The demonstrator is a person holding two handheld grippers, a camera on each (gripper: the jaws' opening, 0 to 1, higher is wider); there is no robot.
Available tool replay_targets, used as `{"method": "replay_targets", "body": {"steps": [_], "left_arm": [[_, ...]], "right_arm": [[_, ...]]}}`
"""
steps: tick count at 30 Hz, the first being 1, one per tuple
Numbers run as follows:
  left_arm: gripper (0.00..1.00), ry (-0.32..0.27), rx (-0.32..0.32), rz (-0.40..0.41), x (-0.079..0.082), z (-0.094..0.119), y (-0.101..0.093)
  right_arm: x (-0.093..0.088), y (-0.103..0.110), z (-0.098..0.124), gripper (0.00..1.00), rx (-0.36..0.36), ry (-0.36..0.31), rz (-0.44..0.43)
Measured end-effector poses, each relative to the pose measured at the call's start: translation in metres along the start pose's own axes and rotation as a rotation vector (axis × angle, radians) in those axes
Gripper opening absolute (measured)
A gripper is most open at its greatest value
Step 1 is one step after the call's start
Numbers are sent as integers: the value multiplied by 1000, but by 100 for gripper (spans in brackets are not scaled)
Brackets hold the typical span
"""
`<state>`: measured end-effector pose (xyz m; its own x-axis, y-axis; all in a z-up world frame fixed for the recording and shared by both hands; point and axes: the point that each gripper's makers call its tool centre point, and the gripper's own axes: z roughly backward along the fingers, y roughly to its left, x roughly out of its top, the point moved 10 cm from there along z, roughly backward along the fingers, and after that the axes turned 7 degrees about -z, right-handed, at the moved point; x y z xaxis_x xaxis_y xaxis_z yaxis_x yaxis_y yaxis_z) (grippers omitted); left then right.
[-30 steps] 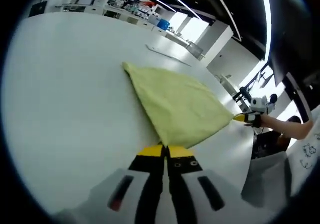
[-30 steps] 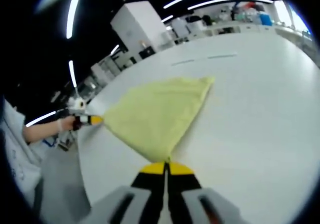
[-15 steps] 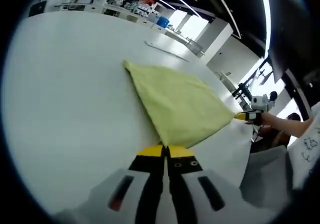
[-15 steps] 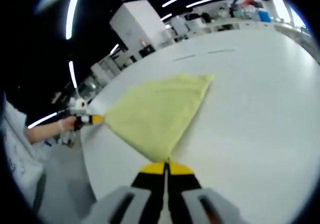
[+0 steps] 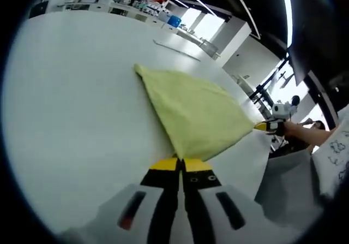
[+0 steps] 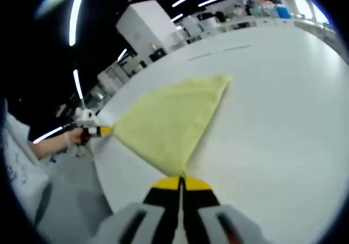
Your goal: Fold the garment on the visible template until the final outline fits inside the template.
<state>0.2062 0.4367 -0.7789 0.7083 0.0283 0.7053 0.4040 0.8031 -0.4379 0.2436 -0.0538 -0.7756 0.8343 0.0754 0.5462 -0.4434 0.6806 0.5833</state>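
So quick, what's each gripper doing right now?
Left gripper: closed on a corner of the yellow cloth.
Right gripper: closed on another corner.

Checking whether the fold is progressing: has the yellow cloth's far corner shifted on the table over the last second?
Cannot tell. In the left gripper view the yellow cloth's far corner sits at the same spot on the white table; only the background shifts, which suggests camera motion.

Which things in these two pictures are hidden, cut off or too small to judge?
- Template: in both views only thin marks show far off on the table, too small to trace an outline.
- Cloth corners: the left gripper and right gripper cover what they pinch.
- Underside of the cloth: hidden by its own top layer.
- Shelf items: right gripper view, blurred and too small.
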Motion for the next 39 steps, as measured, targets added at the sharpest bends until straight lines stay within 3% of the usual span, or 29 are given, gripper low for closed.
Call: {"method": "replay_targets", "body": {"steps": [9, 15, 19, 22, 25, 31, 34, 39], "left_arm": [[1, -45, 19, -40, 5, 11, -10], [6, -84, 38, -73, 12, 29, -14], [20, -91, 51, -124, 17, 40, -14], [32, -86, 52, -157, 17, 42, -21], [47, -79, 58, -196, 18, 43, -22], [89, -47, 87, -241, 20, 39, -30], [99, -54, 73, -226, 20, 40, -31], [99, -93, 64, -206, 21, 43, -31]], "right_arm": [[3, 6, 7, 0, 7, -26, 11], [10, 10, 25, 0, -1, -108, 20], [13, 13, 35, 1, -5, -158, 34], [16, 22, 42, 12, -7, -199, 63], [17, 32, 45, 30, -19, -236, 104], [17, 50, 45, 95, -78, -288, 164], [14, 51, 44, 100, -111, -286, 178], [11, 47, 47, 100, -120, -272, 159]]}}
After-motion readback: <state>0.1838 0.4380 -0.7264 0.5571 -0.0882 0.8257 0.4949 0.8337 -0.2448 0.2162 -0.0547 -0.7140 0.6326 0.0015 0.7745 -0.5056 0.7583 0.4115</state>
